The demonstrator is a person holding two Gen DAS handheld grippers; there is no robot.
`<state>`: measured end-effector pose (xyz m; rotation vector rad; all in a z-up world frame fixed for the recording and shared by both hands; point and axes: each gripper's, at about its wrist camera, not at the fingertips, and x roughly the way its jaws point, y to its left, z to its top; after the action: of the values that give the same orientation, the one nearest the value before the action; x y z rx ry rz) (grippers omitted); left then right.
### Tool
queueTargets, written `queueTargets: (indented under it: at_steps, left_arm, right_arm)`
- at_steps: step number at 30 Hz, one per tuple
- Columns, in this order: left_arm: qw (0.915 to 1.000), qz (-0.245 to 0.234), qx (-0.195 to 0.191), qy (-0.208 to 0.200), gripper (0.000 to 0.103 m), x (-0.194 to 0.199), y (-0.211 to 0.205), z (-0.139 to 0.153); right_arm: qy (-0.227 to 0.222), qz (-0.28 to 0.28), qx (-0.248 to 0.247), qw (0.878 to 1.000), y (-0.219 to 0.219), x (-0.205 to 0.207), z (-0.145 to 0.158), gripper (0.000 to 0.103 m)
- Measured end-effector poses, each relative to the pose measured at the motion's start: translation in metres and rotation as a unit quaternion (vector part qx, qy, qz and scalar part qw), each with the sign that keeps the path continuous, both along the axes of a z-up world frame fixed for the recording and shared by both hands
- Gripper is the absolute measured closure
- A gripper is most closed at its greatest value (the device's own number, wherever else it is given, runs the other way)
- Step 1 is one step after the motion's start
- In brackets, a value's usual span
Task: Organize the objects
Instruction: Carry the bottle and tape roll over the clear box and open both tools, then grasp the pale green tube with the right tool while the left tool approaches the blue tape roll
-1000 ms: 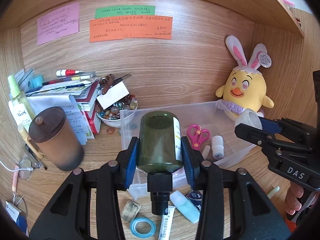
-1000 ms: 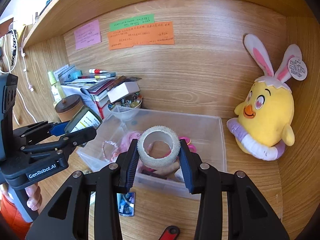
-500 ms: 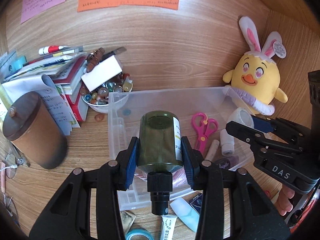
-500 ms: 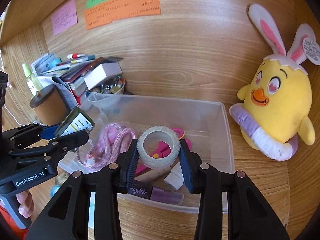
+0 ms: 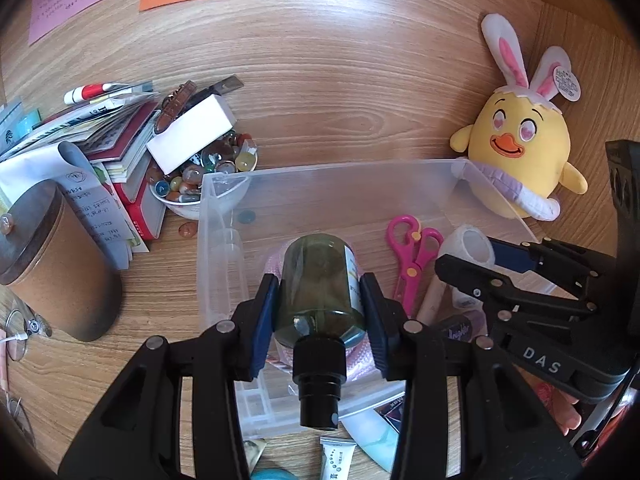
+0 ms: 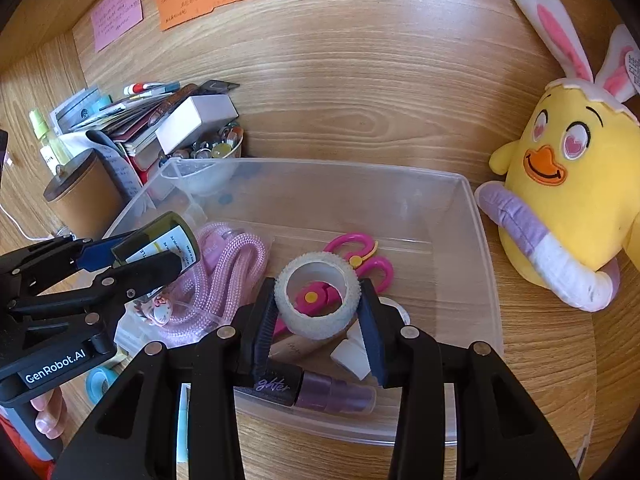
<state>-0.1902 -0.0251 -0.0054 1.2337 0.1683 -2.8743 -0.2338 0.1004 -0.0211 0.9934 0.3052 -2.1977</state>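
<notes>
Left gripper [image 5: 320, 316] clamped on the dark green bottle [image 5: 320, 284], pads on its body, cap toward me. Probably glass: rigid, slick, breakable, so set down, don't drop. Right gripper [image 6: 318, 306] pinching the tape roll [image 6: 317, 300] across its rim; light, slightly squashy. Both pitched down over the clear bin [image 6: 476, 240].

Home study desk [image 5: 360, 92]: books [image 5: 120, 148], plush chick [image 5: 516, 152].

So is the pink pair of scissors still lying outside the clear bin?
No, the pink scissors lie on the floor of the clear bin, beside the pink cord.
</notes>
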Motion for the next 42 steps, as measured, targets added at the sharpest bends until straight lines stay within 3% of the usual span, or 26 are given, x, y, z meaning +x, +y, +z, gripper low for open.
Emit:
queueTargets:
  at_steps: [9,13,15,25,29,34,39,42]
  left_arm:
    - [0.9997,-0.006,-0.008,0.021,0.059,0.013,0.005,0.016]
    - [0.9990,-0.003,-0.008,0.043,0.034,0.030,0.004,0.028]
    - [0.9984,-0.001,-0.010,0.055,0.029,0.040,0.003,0.032]
    - [0.9953,-0.006,-0.034,0.090,0.028,0.096,0.000,0.038]
    - [0.9943,0.005,-0.038,0.099,0.013,0.116,-0.005,0.030]
    - [0.9930,0.027,-0.072,0.089,0.007,0.135,-0.011,0.016]
    - [0.9965,0.030,-0.061,0.049,0.007,0.143,-0.022,-0.004]
    - [0.9976,0.032,-0.056,0.023,0.023,0.149,-0.031,-0.018]
  right_arm:
    - [0.038,0.000,0.006,0.999,0.007,0.015,0.016,0.045]
    - [0.061,-0.014,-0.003,0.998,0.020,0.029,0.027,0.023]
    - [0.068,-0.020,-0.012,0.997,0.029,0.037,0.032,0.022]
    - [0.090,-0.058,-0.033,0.994,0.080,0.074,0.038,0.017]
    - [0.073,-0.082,-0.029,0.994,0.106,0.086,0.024,0.017]
    - [0.054,-0.090,-0.015,0.994,0.128,0.103,0.010,0.017]
    - [0.047,-0.086,0.006,0.995,0.137,0.119,-0.004,0.016]
    - [0.028,-0.081,0.015,0.996,0.140,0.124,-0.014,0.016]
